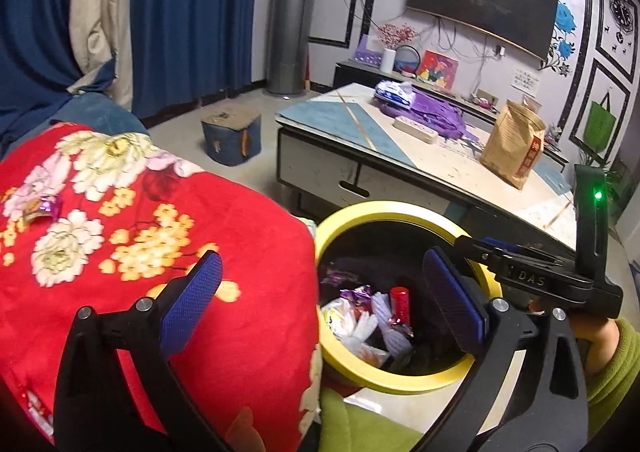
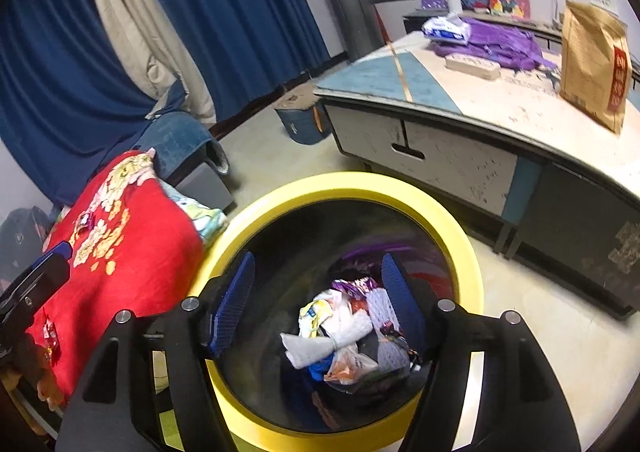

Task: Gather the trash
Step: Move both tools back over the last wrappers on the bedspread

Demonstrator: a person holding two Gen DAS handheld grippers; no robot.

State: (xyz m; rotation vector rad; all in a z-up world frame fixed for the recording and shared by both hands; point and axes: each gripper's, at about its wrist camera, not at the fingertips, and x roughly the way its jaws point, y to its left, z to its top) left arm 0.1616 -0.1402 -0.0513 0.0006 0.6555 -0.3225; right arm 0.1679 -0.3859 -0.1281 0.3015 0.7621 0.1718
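A yellow-rimmed trash bin (image 1: pixel 394 208) (image 2: pixel 460 228) stands on the floor beside a red floral blanket (image 1: pixel 248 252) (image 2: pixel 152 252). Inside lie crumpled wrappers and tissues (image 1: pixel 374 318) (image 2: pixel 344 328). My left gripper (image 1: pixel 320 292) is open and empty, spanning the blanket's edge and the bin's left rim. My right gripper (image 2: pixel 318 292) is open and empty, directly above the bin's mouth; its body shows at the right of the left wrist view (image 1: pixel 536 276). A purple candy wrapper (image 1: pixel 44 207) (image 2: pixel 85 220) lies on the blanket. Small red wrappers (image 2: pixel 51 336) lie near the blanket's near edge.
A low coffee table (image 1: pixel 440 159) (image 2: pixel 480 107) stands behind the bin with a brown paper bag (image 1: pixel 514 143) (image 2: pixel 592 63), purple cloth (image 1: pixel 436 111) (image 2: pixel 496 43) and a tissue pack (image 1: pixel 394 93) (image 2: pixel 446 29). A blue stool (image 1: pixel 232 135) (image 2: pixel 300 119) sits by blue curtains (image 1: pixel 188 11).
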